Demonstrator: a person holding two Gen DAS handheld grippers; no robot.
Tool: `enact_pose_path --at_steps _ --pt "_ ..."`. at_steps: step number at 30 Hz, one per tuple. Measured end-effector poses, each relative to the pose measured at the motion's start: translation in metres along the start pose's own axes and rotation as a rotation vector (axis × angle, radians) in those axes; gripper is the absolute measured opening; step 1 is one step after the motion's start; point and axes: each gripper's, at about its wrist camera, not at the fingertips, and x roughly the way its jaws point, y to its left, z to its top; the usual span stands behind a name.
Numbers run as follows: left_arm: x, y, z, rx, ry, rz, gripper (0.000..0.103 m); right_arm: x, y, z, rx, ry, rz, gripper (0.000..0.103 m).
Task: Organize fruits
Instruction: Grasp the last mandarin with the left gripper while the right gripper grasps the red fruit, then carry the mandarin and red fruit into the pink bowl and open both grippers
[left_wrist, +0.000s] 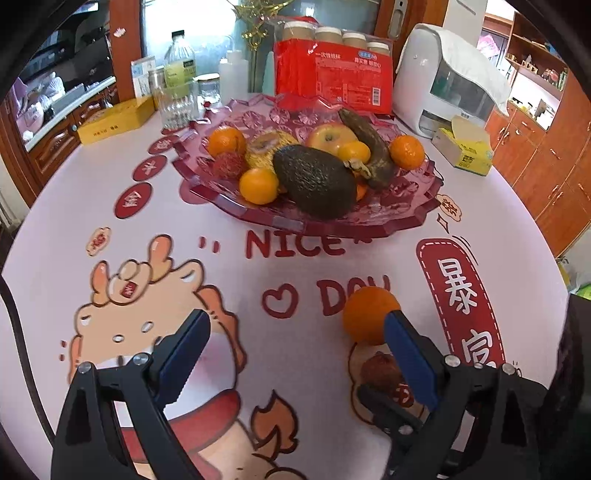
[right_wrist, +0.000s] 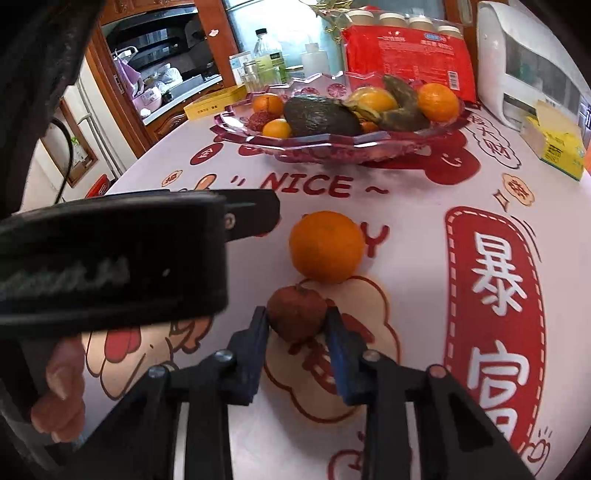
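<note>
A red glass fruit tray (left_wrist: 391, 225) (right_wrist: 332, 142) at the far side of the table holds an avocado (left_wrist: 314, 181), tangerines, an apple, a dark banana and a lychee. A loose orange (left_wrist: 365, 314) (right_wrist: 327, 245) lies on the tablecloth. Just in front of it lies a brown-red lychee (right_wrist: 297, 314) (left_wrist: 378, 371). My right gripper (right_wrist: 297, 317) is closed around this lychee, which rests on the table. My left gripper (left_wrist: 295, 332) is open and empty, hovering above the cloth, its right finger (left_wrist: 410, 362) beside the orange.
Behind the tray stand a red pack of paper cups (left_wrist: 332, 79), bottles and jars (left_wrist: 177, 74), a yellow box (left_wrist: 114, 120), a white appliance (left_wrist: 443, 81) and a yellow tissue box (left_wrist: 465, 147). Wooden cabinets stand beyond the table's right edge.
</note>
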Motion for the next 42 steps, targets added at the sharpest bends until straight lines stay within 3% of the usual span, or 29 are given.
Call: enact_pose_path --at_steps 6,10,16,18,21,26,33,42 --pt "0.019 -0.023 -0.002 0.027 0.026 -0.029 0.094 -0.017 -0.033 -0.012 0.085 -0.02 -0.1 0.031" --pt "0.032 -0.039 -0.004 0.051 0.033 -0.012 0.093 -0.026 -0.054 -0.019 0.167 -0.033 -0.106 0.031" --pt "0.049 -0.046 -0.008 0.038 0.081 -0.009 0.067 -0.031 -0.058 -0.024 0.173 -0.043 -0.122 0.031" --pt "0.048 -0.047 -0.009 0.042 0.069 -0.008 0.063 -0.03 -0.055 -0.024 0.165 -0.044 -0.124 0.031" --pt "0.047 -0.047 -0.011 0.032 0.071 -0.03 0.044 -0.03 -0.052 -0.025 0.157 -0.044 -0.122 0.031" --pt "0.036 -0.041 -0.017 0.033 0.083 0.017 0.043 -0.035 -0.044 -0.027 0.152 -0.039 -0.102 0.031" --pt "-0.025 -0.018 -0.01 0.063 0.1 0.02 0.043 -0.078 -0.017 -0.006 0.082 -0.095 -0.088 0.031" --pt "-0.134 -0.002 0.055 0.211 -0.041 0.128 0.043 -0.193 0.013 0.098 -0.044 -0.26 -0.096 0.031"
